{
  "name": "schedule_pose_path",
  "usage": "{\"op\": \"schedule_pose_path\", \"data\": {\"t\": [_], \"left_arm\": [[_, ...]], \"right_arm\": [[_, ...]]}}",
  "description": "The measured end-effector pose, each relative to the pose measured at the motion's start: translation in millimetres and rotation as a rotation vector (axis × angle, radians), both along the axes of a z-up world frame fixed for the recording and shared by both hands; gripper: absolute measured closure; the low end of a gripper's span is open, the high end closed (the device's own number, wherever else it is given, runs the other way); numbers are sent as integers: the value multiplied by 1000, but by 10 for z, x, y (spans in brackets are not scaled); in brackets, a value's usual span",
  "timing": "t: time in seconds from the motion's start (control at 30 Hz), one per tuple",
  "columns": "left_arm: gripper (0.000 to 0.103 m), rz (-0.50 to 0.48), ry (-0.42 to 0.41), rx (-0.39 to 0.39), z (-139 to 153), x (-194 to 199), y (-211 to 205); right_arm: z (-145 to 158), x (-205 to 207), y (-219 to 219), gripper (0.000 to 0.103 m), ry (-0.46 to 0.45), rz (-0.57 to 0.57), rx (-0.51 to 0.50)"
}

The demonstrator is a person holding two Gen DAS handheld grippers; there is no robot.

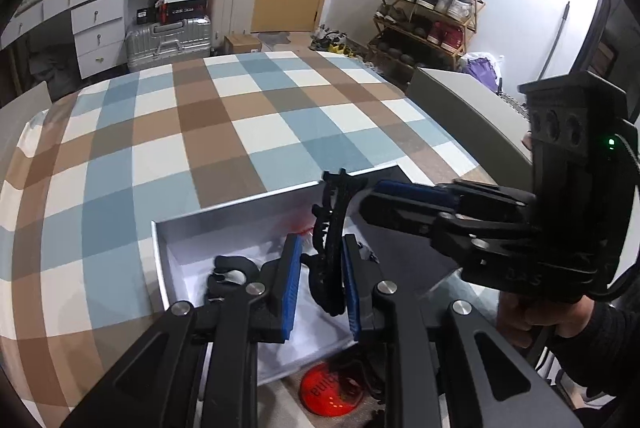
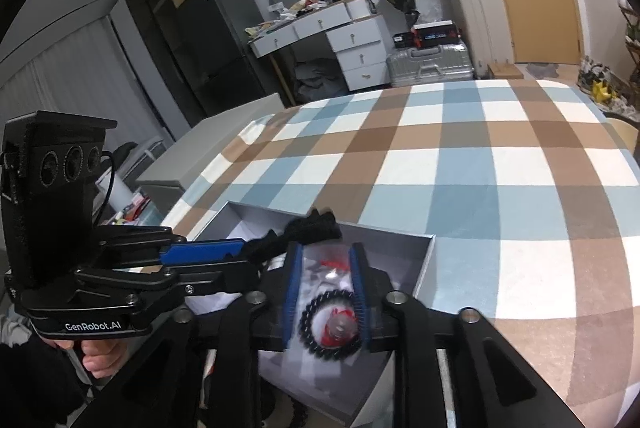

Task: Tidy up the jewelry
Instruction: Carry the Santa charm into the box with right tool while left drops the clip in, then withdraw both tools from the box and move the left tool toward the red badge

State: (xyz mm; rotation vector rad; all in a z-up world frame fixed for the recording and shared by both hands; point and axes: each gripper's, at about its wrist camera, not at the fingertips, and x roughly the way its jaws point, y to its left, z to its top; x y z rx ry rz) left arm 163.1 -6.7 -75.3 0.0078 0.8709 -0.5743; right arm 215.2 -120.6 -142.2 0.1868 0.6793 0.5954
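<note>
My left tongs (image 1: 322,278) clamp the black necklace (image 1: 330,228), right tongs (image 2: 326,294) parted over the box (image 2: 424,260); lowering slowly avoids tangles

Matt white cardboard box (image 1: 248,212) on checked cloth (image 1: 200,132) (woven-looking); glossy black beaded bracelet (image 2: 330,324).

Each view is taken close above an open white box (image 1: 188,248) on the checked bench (image 1: 160,148), angled downward along its own tool's fingers. The box, bench and far dresser (image 2: 352,44) are shared; each tool is seen by the other.
</note>
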Motion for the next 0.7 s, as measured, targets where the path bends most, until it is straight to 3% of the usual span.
{"op": "schedule_pose_path", "data": {"t": [0.03, 0.07, 0.13, 0.33, 0.63, 0.7], "left_arm": [[79, 15, -1, 10, 9, 10, 11], [62, 25, 0, 15, 18, 13, 22], [49, 46, -9, 11, 40, -8, 59], [45, 85, -57, 20, 147, -143, 106], [43, 127, -131, 64, 323, -373, 110], [39, 144, -151, 65, 367, -425, 134]], "right_arm": [[15, -11, -19, 60, -3, -7, 6], [27, -24, -39, 57, -7, -12, 15], [65, -76, -89, 54, -20, -24, 29], [207, -268, -181, 35, -80, -58, 39], [515, -632, -238, 15, -195, -84, 33], [588, -728, -238, 10, -229, -86, 33]]}}
